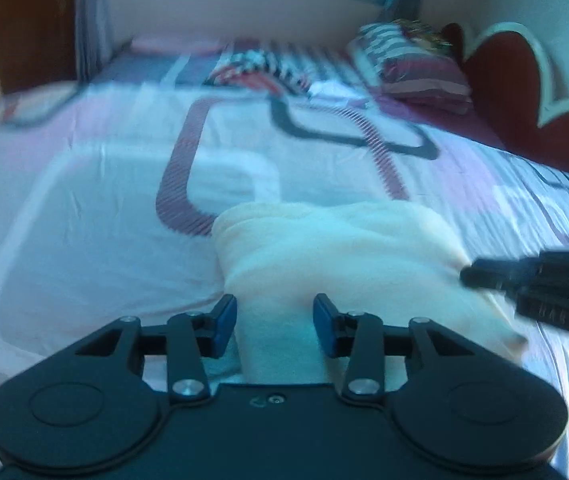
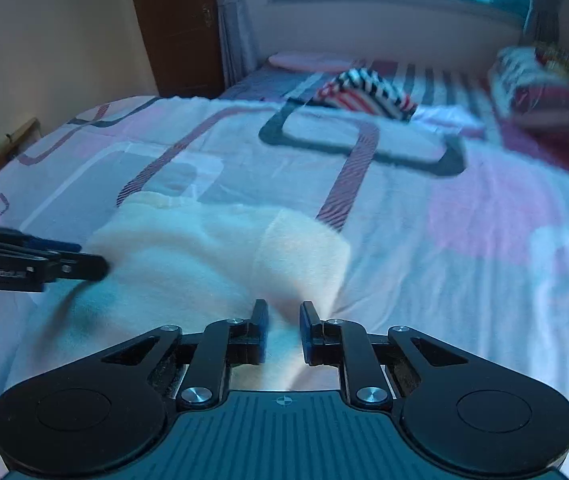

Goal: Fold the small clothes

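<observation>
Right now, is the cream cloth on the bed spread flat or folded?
Folded: the cream cloth shows a doubled layer and rounded edges, bunched on the bedsheet.

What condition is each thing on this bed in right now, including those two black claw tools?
Cream cloth: lying bunched on the bedsheet, not yet neatly folded.
Left gripper: fingers apart, cloth between them, no clear pinch.
Right gripper: fingers narrowly apart over the cloth's near edge; grip unclear.
Striped garment: heaped farther up the bed, untouched.
Pillow: resting by the headboard.
</observation>
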A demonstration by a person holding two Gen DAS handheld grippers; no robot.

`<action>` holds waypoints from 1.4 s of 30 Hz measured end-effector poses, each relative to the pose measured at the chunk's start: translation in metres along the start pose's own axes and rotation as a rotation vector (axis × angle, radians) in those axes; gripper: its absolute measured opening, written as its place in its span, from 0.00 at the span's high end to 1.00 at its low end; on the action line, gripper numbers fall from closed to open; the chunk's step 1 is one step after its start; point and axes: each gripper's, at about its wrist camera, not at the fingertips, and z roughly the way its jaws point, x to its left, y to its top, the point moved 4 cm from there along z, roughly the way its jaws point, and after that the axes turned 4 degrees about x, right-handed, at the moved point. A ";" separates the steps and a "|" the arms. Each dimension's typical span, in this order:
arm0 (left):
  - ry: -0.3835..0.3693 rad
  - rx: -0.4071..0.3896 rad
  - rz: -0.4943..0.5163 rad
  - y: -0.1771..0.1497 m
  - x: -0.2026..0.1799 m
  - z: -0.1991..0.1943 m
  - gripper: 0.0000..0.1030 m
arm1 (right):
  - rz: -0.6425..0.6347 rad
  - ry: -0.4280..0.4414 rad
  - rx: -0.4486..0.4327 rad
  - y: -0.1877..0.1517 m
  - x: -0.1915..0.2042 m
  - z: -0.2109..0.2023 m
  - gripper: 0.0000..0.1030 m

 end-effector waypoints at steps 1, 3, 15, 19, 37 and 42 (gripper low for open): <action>-0.001 -0.014 0.012 -0.008 -0.003 -0.011 0.62 | -0.007 0.015 -0.028 -0.003 0.003 -0.015 0.84; -0.007 -0.032 0.014 -0.025 -0.005 -0.026 0.62 | -0.026 0.055 -0.049 -0.012 0.015 -0.038 0.84; 0.054 0.022 -0.068 -0.090 -0.008 -0.038 0.59 | -0.107 -0.034 0.061 -0.069 0.048 -0.026 0.84; 0.065 0.025 -0.047 -0.094 -0.016 -0.045 0.61 | -0.099 -0.063 0.078 -0.072 0.049 -0.029 0.84; 0.118 -0.271 -0.027 -0.166 -0.040 -0.206 0.01 | 0.021 -0.075 -0.149 -0.129 0.111 -0.210 0.07; 0.112 -0.279 -0.041 -0.196 -0.050 -0.248 0.00 | 0.047 -0.099 -0.223 -0.161 0.126 -0.257 0.00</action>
